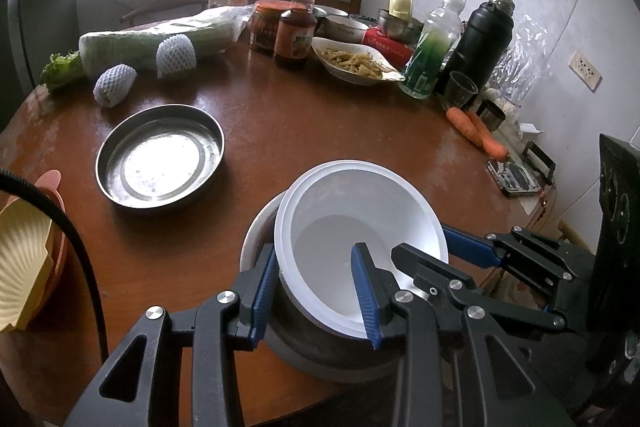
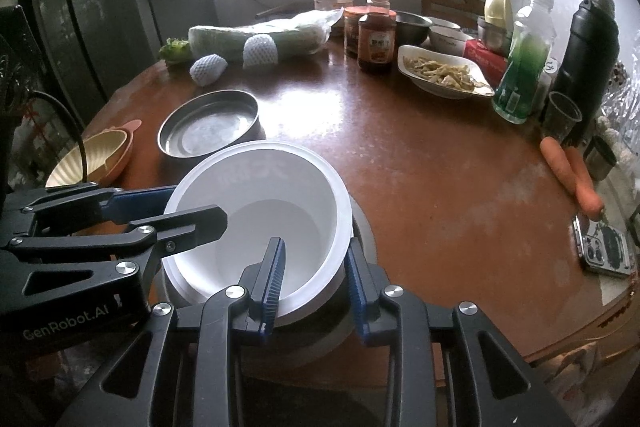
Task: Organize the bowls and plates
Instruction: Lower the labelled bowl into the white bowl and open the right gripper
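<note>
A white plastic bowl [image 1: 360, 219] sits nested in a larger grey bowl [image 1: 332, 351] at the near edge of the brown table [image 1: 280, 131]. My left gripper [image 1: 316, 263] straddles the white bowl's near rim, one finger inside and one outside, with a gap still around the wall. My right gripper [image 2: 316, 255] straddles the rim of the same white bowl [image 2: 260, 211] from the other side, also with a gap. A steel pan [image 1: 160, 155] lies to the left; it also shows in the right wrist view [image 2: 208, 129]. Yellow and pink bowls [image 1: 24, 259] are stacked at the far left.
Along the back stand a wrapped cabbage [image 1: 160, 39], sauce jars [image 1: 294, 35], a dish of food [image 1: 356, 61], a green bottle [image 1: 430, 55], a black flask [image 1: 480, 43] and steel bowls [image 1: 400, 25]. Carrots [image 1: 478, 133] and a phone [image 1: 512, 179] lie at the right edge.
</note>
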The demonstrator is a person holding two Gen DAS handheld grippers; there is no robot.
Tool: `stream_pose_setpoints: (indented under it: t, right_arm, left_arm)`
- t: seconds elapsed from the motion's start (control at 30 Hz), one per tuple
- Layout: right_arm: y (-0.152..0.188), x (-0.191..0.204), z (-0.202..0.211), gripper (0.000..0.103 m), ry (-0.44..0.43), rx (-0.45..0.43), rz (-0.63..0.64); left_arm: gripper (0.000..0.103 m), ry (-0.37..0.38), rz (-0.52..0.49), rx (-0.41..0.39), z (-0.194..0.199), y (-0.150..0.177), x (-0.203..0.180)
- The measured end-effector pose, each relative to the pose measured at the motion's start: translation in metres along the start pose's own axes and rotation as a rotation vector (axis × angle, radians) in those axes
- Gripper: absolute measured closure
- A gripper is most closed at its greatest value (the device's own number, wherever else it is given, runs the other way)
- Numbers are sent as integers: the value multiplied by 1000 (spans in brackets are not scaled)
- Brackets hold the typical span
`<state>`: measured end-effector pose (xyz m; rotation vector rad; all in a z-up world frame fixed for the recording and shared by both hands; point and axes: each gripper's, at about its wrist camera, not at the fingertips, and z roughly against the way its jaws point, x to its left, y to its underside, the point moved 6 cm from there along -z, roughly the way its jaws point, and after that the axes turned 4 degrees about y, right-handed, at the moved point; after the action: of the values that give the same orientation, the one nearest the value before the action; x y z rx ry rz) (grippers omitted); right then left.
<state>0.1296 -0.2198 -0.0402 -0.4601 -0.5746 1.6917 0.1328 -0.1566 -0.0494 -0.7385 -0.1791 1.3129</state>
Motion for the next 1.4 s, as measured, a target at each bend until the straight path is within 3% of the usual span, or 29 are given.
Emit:
stream_pose_setpoints:
  t: [0.97,1.4]
  right_arm:
    - [-8,-3,4,69,31,-16,-15]
    - [-15,-3,10,69,38,-39,-29]
  left_arm:
    - [66,45,9,-1,4,2,4]
    - [64,37,25,-47,18,-3,13]
